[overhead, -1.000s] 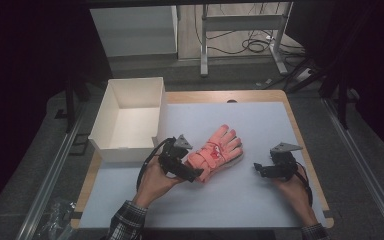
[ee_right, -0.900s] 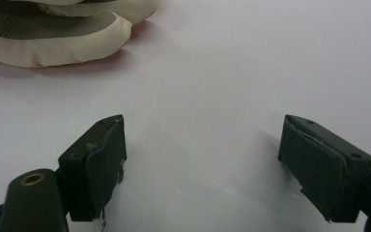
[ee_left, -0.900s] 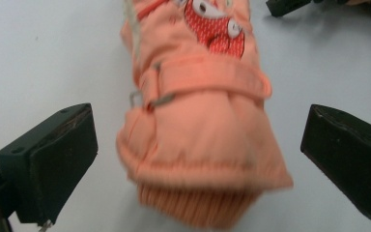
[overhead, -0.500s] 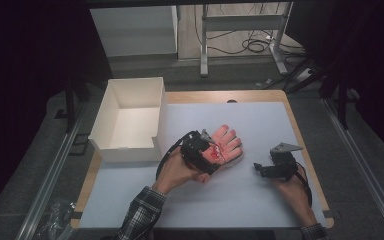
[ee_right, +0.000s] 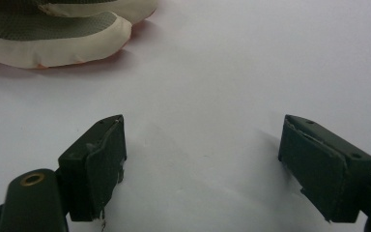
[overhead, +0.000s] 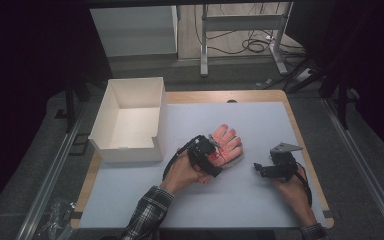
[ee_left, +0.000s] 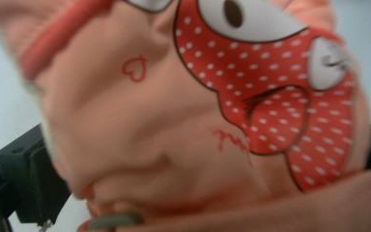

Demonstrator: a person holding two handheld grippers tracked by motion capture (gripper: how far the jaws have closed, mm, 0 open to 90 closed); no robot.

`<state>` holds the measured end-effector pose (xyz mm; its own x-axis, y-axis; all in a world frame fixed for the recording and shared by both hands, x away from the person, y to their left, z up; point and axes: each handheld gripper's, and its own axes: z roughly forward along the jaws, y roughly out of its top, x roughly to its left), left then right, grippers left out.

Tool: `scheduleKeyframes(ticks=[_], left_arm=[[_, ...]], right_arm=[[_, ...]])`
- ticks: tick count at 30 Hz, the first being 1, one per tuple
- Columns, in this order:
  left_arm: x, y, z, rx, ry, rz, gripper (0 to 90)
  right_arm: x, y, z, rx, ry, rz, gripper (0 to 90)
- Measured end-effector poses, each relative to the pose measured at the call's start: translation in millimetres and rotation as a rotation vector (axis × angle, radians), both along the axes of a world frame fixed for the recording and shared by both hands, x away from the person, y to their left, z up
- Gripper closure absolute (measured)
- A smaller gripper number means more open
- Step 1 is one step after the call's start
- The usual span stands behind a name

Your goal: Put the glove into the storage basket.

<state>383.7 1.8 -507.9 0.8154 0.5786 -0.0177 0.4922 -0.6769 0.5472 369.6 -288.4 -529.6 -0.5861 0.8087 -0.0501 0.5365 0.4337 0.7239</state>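
Note:
A pink glove (overhead: 228, 141) with a red dotted cartoon print lies mid-table, fingers pointing away from me. My left gripper (overhead: 207, 160) sits over its near half, shut on the glove, with that end lifted and doubled over toward the fingers. In the left gripper view the glove (ee_left: 174, 121) bulges between the two black jaws of my left gripper (ee_left: 200, 164). My right gripper (overhead: 260, 169) rests to the right of the glove, apart from it. In its own view my right gripper (ee_right: 203, 159) is open and holds nothing, with a cream-edged part of the glove (ee_right: 53, 38) at the upper left.
An open white box (overhead: 125, 150) stands at the table's left, close to the left hand. The pale mat (overhead: 270, 120) covers the wooden table. Beyond the far edge are desk legs and cables on the floor.
My left gripper has carried the glove's near end up and to the right, folding it over the fingers, so the glove now looks shorter. The right gripper has stayed put.

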Motion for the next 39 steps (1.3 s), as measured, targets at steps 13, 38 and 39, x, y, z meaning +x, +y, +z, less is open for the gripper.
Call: scheduleKeyframes(ticks=[13, 38, 39], left_arm=[[-8.1, -6.6, -6.0, 0.068, 0.020, 0.005, 28.1], [0.5, 12.7, 34.8, -0.030, 0.045, 0.024, 45.3], [1.3, 13.4, 37.7, -0.030, 0.043, 0.026, 45.3]], right_arm=[[0.1, 0.0, -0.1, 0.000, 0.001, 0.000, 17.3], [0.0, -0.1, -0.1, 0.001, 0.001, -0.001, 17.3], [0.1, -0.2, -0.1, -0.001, 0.000, 0.001, 17.3]])
